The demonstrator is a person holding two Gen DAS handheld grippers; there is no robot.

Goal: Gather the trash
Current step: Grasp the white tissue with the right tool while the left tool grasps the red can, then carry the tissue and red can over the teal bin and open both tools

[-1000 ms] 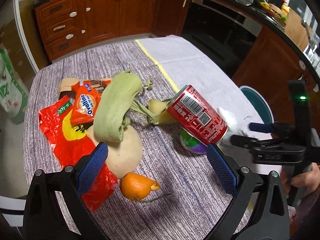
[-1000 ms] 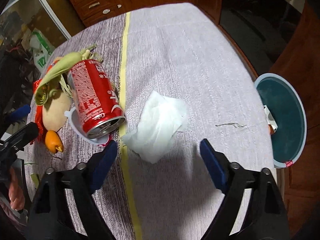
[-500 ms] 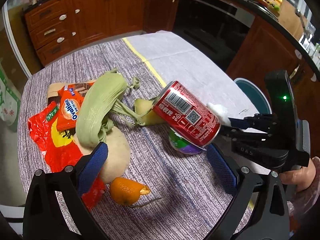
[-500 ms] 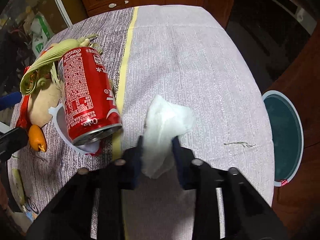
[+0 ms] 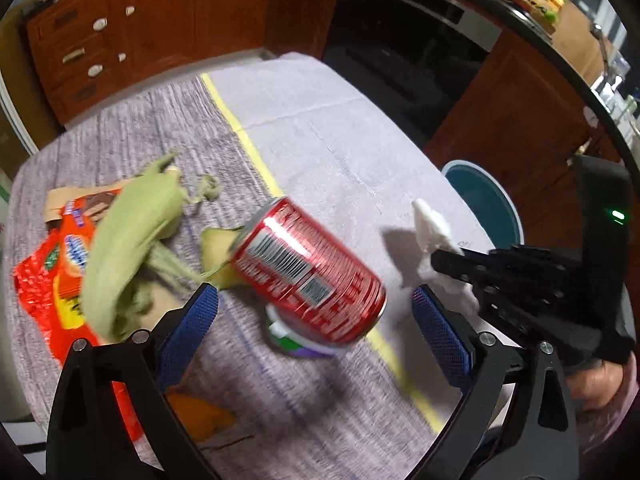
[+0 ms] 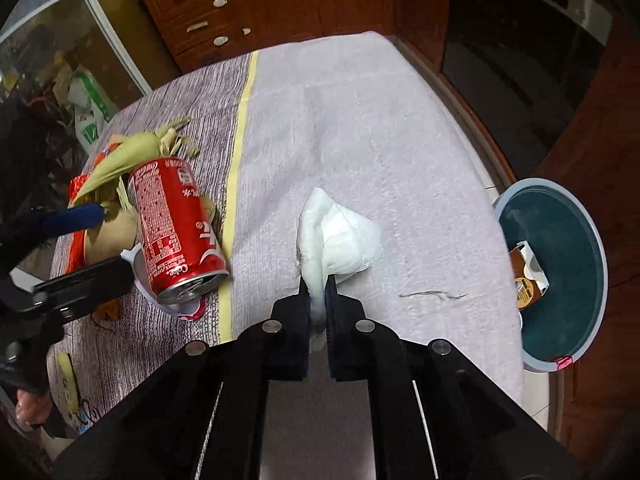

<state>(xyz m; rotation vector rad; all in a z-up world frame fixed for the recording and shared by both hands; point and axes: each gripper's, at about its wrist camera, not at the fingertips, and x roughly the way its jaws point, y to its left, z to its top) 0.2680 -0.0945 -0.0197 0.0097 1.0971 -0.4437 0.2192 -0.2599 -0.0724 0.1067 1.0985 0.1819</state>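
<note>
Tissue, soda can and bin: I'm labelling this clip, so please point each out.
tissue (image 6: 344, 236): right wrist view, on its crumpled body.
soda can (image 6: 170, 220): right wrist view, on its printed red side.
bin (image 6: 560, 248): right wrist view, on its teal inside wall.

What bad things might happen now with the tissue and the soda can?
The right gripper pinches only one end of the white tissue, so it might slip or tear before reaching the bin. The red can leans on a plastic cup; the open left gripper could bump it and roll it.
</note>
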